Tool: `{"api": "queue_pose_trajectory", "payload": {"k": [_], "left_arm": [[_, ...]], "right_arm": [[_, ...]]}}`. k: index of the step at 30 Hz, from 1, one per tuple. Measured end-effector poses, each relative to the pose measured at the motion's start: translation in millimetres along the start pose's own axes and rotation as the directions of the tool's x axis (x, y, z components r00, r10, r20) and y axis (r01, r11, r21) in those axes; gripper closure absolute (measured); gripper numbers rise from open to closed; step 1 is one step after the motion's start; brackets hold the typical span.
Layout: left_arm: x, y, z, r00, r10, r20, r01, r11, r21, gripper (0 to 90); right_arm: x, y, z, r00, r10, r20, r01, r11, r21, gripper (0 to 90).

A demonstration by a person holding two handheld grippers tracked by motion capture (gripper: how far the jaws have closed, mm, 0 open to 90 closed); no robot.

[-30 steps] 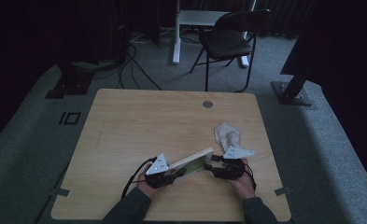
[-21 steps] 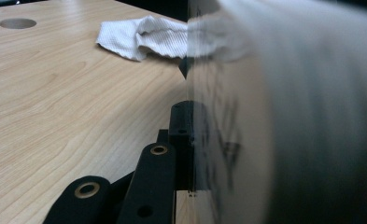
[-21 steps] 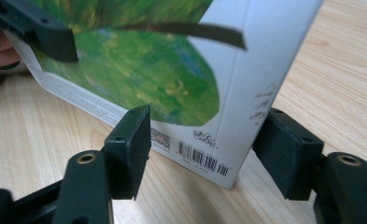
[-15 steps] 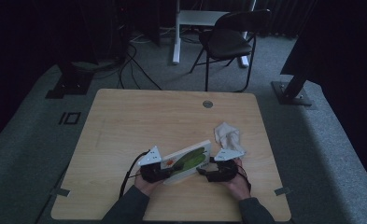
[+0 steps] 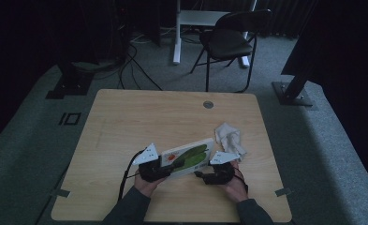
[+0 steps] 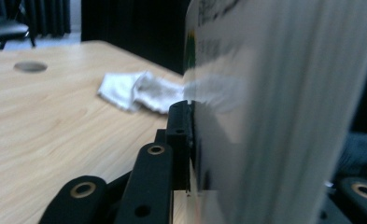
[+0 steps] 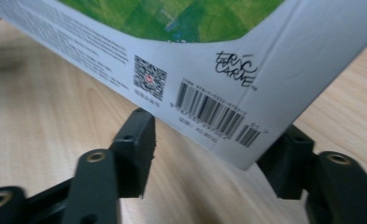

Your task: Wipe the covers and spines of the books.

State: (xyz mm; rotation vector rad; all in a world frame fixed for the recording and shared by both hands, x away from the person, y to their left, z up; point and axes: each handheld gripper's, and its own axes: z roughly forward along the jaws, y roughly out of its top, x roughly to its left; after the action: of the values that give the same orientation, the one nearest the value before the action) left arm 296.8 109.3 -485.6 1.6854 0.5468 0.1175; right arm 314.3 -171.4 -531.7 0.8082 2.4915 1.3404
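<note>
Both forearms come in over the near edge of the tabletop. The left tongs are clamped tight on the book, held off the tabletop. The right tongs, near the book's lower corner, have just been closing, pads not pressing it.

Black grippers: left gripper, right gripper; grey three-cornered top plates, brass-ringed holes, black cable, dark sleeves.
</note>
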Motion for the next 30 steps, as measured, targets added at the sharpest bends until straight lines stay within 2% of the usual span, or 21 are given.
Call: {"api": "queue_pose_trajectory", "payload": {"k": [3,4,6,9,11,12,13,15,16,17,20,22,30], "left_arm": [[-0.8,0.7,-1.5,0.9999,0.011,0.006,-0.011,0.9999,-0.007,75.2],[0.7,-0.4,-1.5,0.9999,0.003,0.013,-0.003,1.0,0.0,75.0],[1.0,-2.1,0.1,0.9998,0.015,0.013,-0.015,0.9996,0.024,74.8],[0.9,-2.5,0.3,0.9997,0.015,0.018,-0.015,0.9996,0.025,74.5],[-2.3,-1.4,0.9,0.9987,0.05,-0.001,-0.05,0.9979,0.04,74.3],[-2.3,-1.4,0.9,0.9987,0.05,-0.001,-0.05,0.9979,0.04,73.8],[-3.5,-1.0,0.9,0.9973,0.072,-0.018,-0.071,0.9962,0.05,73.2],[-4.2,-0.9,0.9,0.9961,0.085,-0.025,-0.083,0.9948,0.059,73.0],[-4.7,-0.9,0.9,0.9954,0.092,-0.027,-0.09,0.9938,0.065,75.1],[-8.0,-0.8,1.0,0.9913,0.125,-0.044,-0.121,0.9895,0.08,76.6],[-10.8,0.0,0.3,0.9888,0.143,-0.043,-0.139,0.9868,0.084,77.9],[-15.4,3.1,-1.0,0.9831,0.175,-0.053,-0.17,0.9809,0.095,78.1],[-16.8,6.4,-8.6,0.9846,0.16,-0.07,-0.155,0.9855,0.068,78.4]], "right_arm": [[5.6,2.0,3.0,1.0,-0.007,-0.001,0.007,0.9999,-0.008,42.8],[5.7,1.8,2.9,0.9999,-0.009,-0.007,0.009,0.9999,-0.009,42.9],[7.2,2.2,2.5,0.9997,-0.024,0.001,0.024,0.9997,-0.008,42.7],[7.8,2.5,2.7,0.9995,-0.03,0.008,0.03,0.9996,0.0,42.7],[8.4,1.8,4.4,0.9996,-0.026,0.007,0.026,0.9996,0.009,42.8],[8.4,1.8,4.6,0.9997,-0.025,0.007,0.025,0.9996,0.011,42.7],[8.4,1.7,4.8,0.9997,-0.022,0.005,0.022,0.9997,0.012,42.7],[8.1,1.5,4.9,0.9998,-0.022,0.002,0.022,0.9997,0.015,42.8],[8.2,1.2,5.4,0.9998,-0.019,0.003,0.019,0.9997,0.015,42.7],[8.3,1.1,5.8,0.9998,-0.02,-0.002,0.02,0.9997,0.015,42.8],[9.3,1.5,6.6,0.9998,-0.017,-0.003,0.017,0.9998,0.013,43.1],[9.7,2.1,6.7,0.9997,-0.021,-0.012,0.021,0.9998,0.007,43.2],[11.3,5.7,3.3,0.9994,-0.027,-0.023,0.026,0.999,-0.036,43.0]]}}
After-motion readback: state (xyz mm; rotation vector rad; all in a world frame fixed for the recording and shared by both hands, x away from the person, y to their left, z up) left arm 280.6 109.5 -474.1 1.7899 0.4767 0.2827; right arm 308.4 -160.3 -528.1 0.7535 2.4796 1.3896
